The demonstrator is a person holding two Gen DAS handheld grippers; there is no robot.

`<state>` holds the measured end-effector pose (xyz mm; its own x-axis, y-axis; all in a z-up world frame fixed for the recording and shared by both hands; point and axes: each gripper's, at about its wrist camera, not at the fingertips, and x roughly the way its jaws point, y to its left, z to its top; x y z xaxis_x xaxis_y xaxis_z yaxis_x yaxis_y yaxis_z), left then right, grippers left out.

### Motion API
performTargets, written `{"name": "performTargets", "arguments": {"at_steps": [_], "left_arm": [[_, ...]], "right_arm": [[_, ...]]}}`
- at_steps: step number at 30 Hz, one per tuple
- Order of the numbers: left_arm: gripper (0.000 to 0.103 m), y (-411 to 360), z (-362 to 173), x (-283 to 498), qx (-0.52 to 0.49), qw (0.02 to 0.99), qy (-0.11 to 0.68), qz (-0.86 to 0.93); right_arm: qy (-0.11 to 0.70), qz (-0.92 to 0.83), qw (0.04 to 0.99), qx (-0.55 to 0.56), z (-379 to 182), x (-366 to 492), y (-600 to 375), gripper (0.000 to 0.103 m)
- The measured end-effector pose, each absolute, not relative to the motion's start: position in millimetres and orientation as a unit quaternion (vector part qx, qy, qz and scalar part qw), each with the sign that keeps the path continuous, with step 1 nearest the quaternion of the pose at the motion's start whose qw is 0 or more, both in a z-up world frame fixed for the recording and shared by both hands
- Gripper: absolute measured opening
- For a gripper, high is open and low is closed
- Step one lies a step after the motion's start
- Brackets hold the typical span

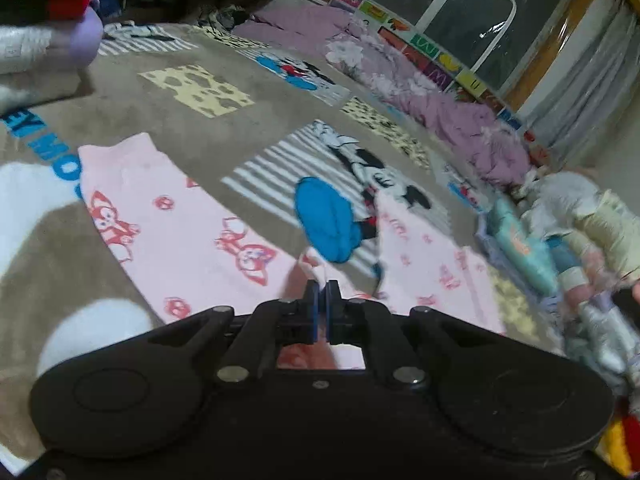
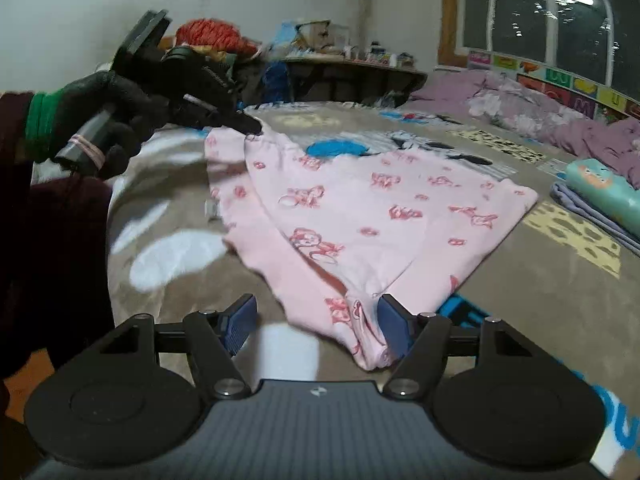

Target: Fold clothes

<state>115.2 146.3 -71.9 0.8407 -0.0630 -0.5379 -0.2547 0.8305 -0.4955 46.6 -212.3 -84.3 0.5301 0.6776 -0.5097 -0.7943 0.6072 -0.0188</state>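
**Pink trousers spread on the cartoon blanket, one gripper pinching, one open**

Brown plush blanket (image 2: 520,300) with cartoon mouse prints and yellow spotted patches covers the bed and serves as the landmark for everything else. Along its far edge, under the dark window, lies a rumpled purple quilt (image 2: 560,128). At the blanket's right edge sits a small stack of folded clothes (image 2: 604,196), teal on top of lilac.

Near the middle of the blanket lie the pink trousers (image 2: 360,216), printed with red fox figures. In the left wrist view their two legs splay apart over the striped mouse panel, with a blue patch of the blanket showing between them.

A gloved hand (image 2: 108,120), black with a green cuff, holds the left gripper (image 1: 322,292) above the blanket's left part. Its blue pads are pressed together on a fold of the pink cloth, and the right wrist view shows its tip meeting the raised far edge of the trousers.

At the blanket's near edge the right gripper (image 2: 316,320) stands with its jaws wide apart. The bunched near end of the trousers lies between them, touching the right-hand pad (image 2: 394,328) but not clamped.
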Motion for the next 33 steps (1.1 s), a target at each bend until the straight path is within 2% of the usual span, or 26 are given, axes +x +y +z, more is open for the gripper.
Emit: {"name": "performTargets", "arguments": {"at_steps": [4,8,11,16,33], "left_arm": [[0.0,149.9,-73.6,112.8,-0.293,0.915,0.271,0.057],[0.0,147.6,-67.6,112.8,-0.287,0.919,0.265,0.049],[0.0,146.0,-59.1,112.4,-0.289,0.922,0.255,0.039],[0.0,143.1,-44.1,118.1,-0.311,0.919,0.244,0.016],[0.0,48.6,13.1,218.2,-0.292,0.924,0.233,-0.086]], "right_arm": [[0.201,0.429,0.873,-0.115,-76.2,40.1,-213.4,0.066],[0.229,0.441,0.854,-0.154,-85.1,38.1,-204.2,0.068],[0.221,0.446,0.861,-0.105,-75.6,41.7,-215.9,0.066],[0.209,0.424,0.877,-0.09,-75.6,47.0,-221.5,0.067],[0.23,0.416,0.878,-0.061,-79.6,60.3,-228.9,0.065]]}}
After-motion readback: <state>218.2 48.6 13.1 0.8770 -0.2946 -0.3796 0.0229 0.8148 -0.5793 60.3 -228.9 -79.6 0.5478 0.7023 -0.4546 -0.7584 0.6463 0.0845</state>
